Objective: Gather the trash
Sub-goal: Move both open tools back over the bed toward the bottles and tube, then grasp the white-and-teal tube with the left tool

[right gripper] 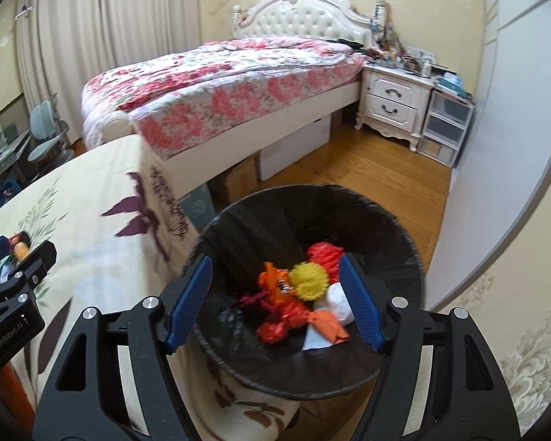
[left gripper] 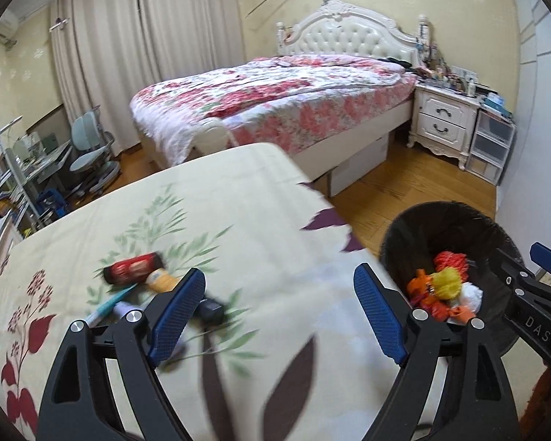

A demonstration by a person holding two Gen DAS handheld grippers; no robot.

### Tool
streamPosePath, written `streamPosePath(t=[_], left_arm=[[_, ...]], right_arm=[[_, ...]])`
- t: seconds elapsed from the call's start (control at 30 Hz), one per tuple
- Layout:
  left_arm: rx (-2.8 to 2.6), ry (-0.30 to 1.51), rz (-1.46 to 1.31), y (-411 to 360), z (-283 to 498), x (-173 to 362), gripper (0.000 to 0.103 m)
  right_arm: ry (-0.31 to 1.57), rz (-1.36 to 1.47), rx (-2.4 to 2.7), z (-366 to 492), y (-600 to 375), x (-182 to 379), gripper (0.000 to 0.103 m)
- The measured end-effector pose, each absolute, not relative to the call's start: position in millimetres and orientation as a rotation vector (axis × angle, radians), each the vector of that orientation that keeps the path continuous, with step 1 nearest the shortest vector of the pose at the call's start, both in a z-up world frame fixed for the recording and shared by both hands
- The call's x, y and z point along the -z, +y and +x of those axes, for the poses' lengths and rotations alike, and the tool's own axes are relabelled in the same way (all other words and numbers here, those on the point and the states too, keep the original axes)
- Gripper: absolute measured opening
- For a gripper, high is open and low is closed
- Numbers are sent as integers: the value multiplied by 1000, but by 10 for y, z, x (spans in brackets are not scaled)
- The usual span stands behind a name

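Bedroom, wood floor, with a floral-quilted bed (left gripper: pixel 275 99) and white nightstand (left gripper: pixel 442 119) at the far side. Nearer me is a cream leaf-print tablecloth (left gripper: pixel 209 202) over the work surface, and a black-lined trash bin (right gripper: pixel 396 242) stands off its right edge.

Far left on the cloth: a small cluster of leftover trash. I read a red printed wrapper (left gripper: pixel 134 266), roll-shaped; an orange-yellow piece (left gripper: pixel 161 279) touching it; a teal pen-like stick (left gripper: pixel 110 303); a small dark block (left gripper: pixel 211 308). All motion-blurred, so I can't name them closer.

Handling, my judgement: light stuff throughout. The wrapper looks like thin film or card, likely slick and crushable, best pinched across its middle, short axis between the pads. The stick is stiff and narrow and may roll; take it mid-length. The dark block looks rigid, easy to grip by its sides.

Left gripper (left gripper: pixel 279 312): jaws spread wide, nothing between them, pads touching nothing. It hangs over the cloth, angled down, with the cluster just beside and partly behind its left finger.

Right of that, the bin holds red mesh (right gripper: pixel 325 253), a yellow frilly ball (right gripper: pixel 308 277), orange scraps (right gripper: pixel 327 325) and a white wad (right gripper: pixel 339 305). These are soft, crumpled things.

Right gripper (right gripper: pixel 275 303): jaws apart, moderately wide, empty, poised over the bin mouth with the contents showing between the fingers. I can't see it touching the liner or rim.
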State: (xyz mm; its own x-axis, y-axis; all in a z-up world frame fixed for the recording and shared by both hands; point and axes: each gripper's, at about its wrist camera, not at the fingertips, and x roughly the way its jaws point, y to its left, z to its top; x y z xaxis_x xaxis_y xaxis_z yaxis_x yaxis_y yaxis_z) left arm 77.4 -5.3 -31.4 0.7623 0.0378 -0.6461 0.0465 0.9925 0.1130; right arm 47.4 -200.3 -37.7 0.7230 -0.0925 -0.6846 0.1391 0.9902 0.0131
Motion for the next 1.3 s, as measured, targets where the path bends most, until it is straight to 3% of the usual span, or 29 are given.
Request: streamPosePath(t=[0.6, 1.0, 1.17, 1.3], left_arm=[[-274, 748, 45, 1455, 371, 405, 83], [-219, 804, 60, 1591, 674, 527, 83], [-164, 874, 57, 1596, 787, 628, 50], [-123, 874, 37, 1614, 742, 626, 32]], right_arm=[[782, -73, -199, 481, -503, 327, 69], [817, -109, -220, 468, -216, 448, 69], [817, -108, -219, 462, -214, 456, 69], [819, -107, -220, 463, -216, 457, 69]])
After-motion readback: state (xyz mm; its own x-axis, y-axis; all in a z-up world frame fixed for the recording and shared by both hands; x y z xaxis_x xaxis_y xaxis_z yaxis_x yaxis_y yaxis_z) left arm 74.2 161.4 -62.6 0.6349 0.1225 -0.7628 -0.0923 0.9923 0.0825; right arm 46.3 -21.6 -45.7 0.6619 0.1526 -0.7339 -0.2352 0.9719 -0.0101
